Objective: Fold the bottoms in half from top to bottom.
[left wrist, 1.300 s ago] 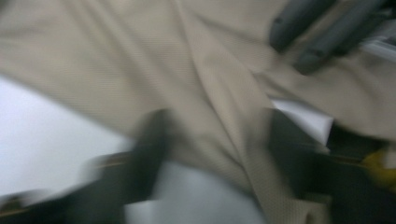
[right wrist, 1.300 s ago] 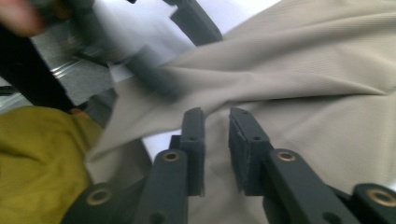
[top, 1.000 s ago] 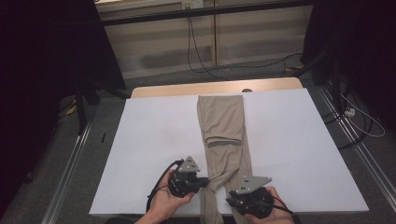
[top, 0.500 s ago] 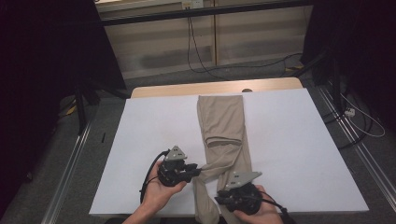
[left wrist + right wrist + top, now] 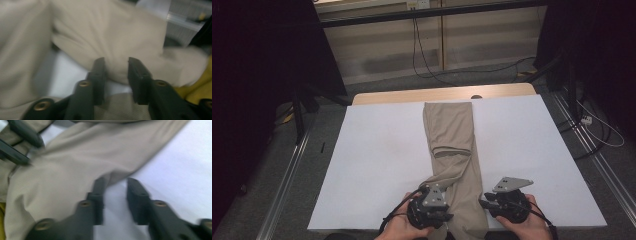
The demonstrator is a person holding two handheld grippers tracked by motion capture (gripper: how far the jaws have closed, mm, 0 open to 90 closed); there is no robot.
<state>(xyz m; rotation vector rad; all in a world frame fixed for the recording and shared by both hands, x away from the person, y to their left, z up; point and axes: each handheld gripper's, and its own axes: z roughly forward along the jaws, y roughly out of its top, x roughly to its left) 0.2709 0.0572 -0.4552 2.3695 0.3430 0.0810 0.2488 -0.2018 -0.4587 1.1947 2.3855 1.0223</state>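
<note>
Beige trousers (image 5: 452,130) lie lengthwise down the middle of a white table (image 5: 377,150), their near leg end rumpled and bent leftward. At that end my left gripper (image 5: 448,217) points right into the cloth. In the left gripper view its jaws (image 5: 116,62) stand open, with a bulge of trousers (image 5: 110,30) right at the tips. My right gripper (image 5: 483,204) points left at the cloth's right edge. In the right gripper view it is open (image 5: 116,182) over bare table (image 5: 175,170), its left jaw touching the trousers (image 5: 75,162).
A wooden strip (image 5: 442,94) borders the table's far edge. Metal rails (image 5: 287,170) run along the floor on both sides, and cables (image 5: 427,60) trail behind. White surface lies free to the left and right of the trousers.
Both grippers have shifted right along the front edge. The near leg end, drawn up and leftward half a second ago, now lies rumpled between them.
</note>
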